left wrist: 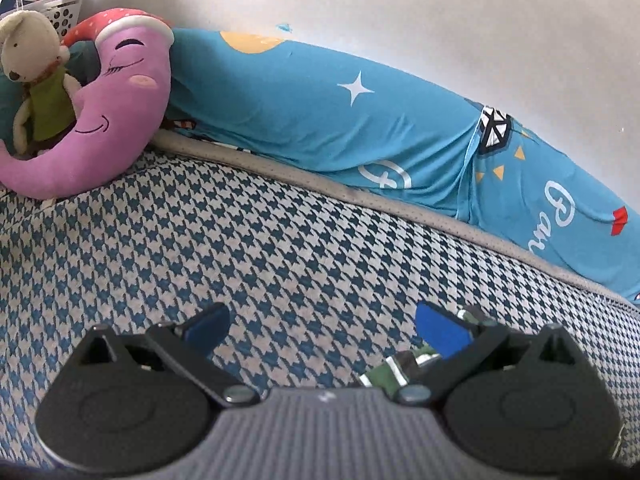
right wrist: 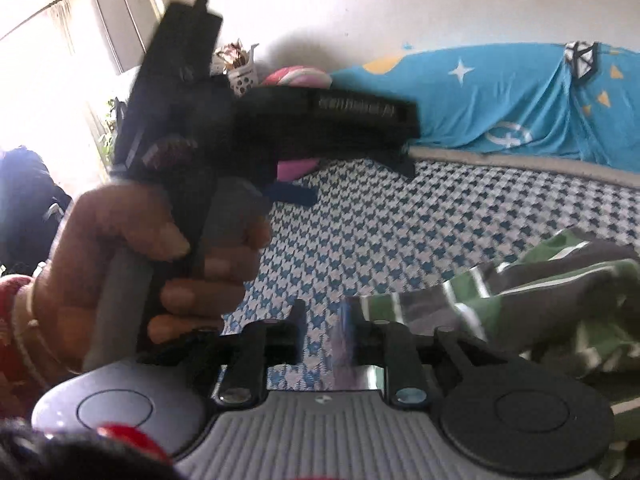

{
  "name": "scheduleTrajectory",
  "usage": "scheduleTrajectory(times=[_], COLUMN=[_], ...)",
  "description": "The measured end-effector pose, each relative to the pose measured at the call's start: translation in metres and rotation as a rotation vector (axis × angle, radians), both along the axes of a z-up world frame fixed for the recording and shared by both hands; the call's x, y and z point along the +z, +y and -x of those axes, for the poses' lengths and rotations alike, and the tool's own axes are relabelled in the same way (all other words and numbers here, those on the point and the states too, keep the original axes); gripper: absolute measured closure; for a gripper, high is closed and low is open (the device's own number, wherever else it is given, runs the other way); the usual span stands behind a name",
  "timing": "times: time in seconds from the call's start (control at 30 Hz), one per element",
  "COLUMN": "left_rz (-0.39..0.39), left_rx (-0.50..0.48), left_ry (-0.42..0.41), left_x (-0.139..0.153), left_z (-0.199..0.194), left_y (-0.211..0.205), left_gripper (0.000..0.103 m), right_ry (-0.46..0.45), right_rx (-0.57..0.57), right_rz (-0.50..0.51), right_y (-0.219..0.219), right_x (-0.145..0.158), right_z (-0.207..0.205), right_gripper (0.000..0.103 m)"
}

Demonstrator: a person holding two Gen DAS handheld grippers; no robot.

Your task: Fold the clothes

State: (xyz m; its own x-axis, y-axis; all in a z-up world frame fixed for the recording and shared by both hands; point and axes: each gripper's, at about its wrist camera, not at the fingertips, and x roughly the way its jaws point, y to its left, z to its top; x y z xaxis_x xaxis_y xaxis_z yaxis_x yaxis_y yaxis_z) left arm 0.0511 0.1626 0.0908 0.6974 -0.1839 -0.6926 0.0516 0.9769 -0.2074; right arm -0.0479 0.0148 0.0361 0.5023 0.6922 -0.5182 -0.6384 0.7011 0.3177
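Observation:
A crumpled garment (right wrist: 540, 300) with green, dark grey and white stripes lies on the houndstooth bedcover (right wrist: 400, 232), just right of my right gripper (right wrist: 322, 330). That gripper is blurred. Its fingers stand a narrow gap apart with only bedcover showing between them. My left gripper (left wrist: 324, 328) hovers over the bedcover (left wrist: 240, 240), open wide, with nothing between its blue pads (left wrist: 440, 332). A strip of the striped garment (left wrist: 394, 374) peeks out under its right finger. In the right wrist view a person's hand (right wrist: 152, 248) holds the left gripper's handle.
A rolled blue printed quilt (left wrist: 340, 120) runs along the white wall at the bed's far edge. A pink plush pillow (left wrist: 120, 112) and a beige bunny toy (left wrist: 32, 64) sit at the far left, with a white basket (left wrist: 64, 4) behind them. A bright window (right wrist: 40, 80) is at left.

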Motion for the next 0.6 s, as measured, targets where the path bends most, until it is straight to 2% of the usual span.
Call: scheduleTrajectory(times=[0.17, 0.3, 0.5, 0.6], left_rz=[-0.019, -0.042, -0.141, -0.128], left_rx=[-0.037, -0.104, -0.186, -0.212], left_ry=[0.01, 0.016, 0.02, 0.03], left_x=[-0.008, -0.02, -0.032, -0.036], left_z=[0.0, 0.0, -0.003, -0.01], left_y=[-0.015, -0.035, -0.07, -0.078], left_gripper=[0.0, 0.0, 0.0, 0.0], right_ry=[-0.026, -0.042, -0.05, -0.047], right_rx=[-0.109, -0.222, -0.368, -0.432], right_rz=[-0.005, 0.003, 0.01, 0.022], right_y=[-0.036, -0.07, -0.119, -0.142], right_x=[0.01, 0.017, 0.024, 0.028], right_z=[-0.006, -0.014, -0.025, -0.028], right_gripper=[0.076, 0.075, 0.07, 0.069])
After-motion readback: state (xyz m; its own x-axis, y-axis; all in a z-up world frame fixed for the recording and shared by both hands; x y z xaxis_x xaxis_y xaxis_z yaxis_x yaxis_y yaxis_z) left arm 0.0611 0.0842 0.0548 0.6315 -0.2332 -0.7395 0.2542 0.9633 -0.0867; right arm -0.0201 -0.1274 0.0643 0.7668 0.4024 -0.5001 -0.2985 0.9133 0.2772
